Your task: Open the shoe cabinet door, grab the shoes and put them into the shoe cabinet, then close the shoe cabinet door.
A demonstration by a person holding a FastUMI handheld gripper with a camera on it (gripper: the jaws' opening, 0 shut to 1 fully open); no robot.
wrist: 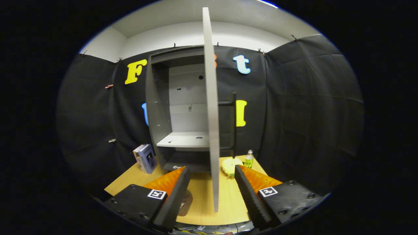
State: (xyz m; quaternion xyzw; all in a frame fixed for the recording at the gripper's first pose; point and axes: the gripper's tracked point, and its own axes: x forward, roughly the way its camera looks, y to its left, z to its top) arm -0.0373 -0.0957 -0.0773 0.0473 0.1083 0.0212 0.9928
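Note:
A grey shoe cabinet [163, 107] stands at the back of the wooden table [202, 199]. Its door [211, 107] is swung wide and points edge-on straight at me, with a dark handle [233, 124] on its right face. Inside, a shelf [184, 139] is bare. My gripper [211, 173] is open, its fingers standing on either side of the door's lower edge without touching it. A pale yellow shoe-like thing [230, 165] lies on the table right of the door, just past the right fingertip.
Books [145, 158] lean against the cabinet's left side. A small green bottle [249, 159] stands beside the yellow thing. A brown object [185, 202] lies on the table between the fingers. Black cloth walls close off the table's back and sides.

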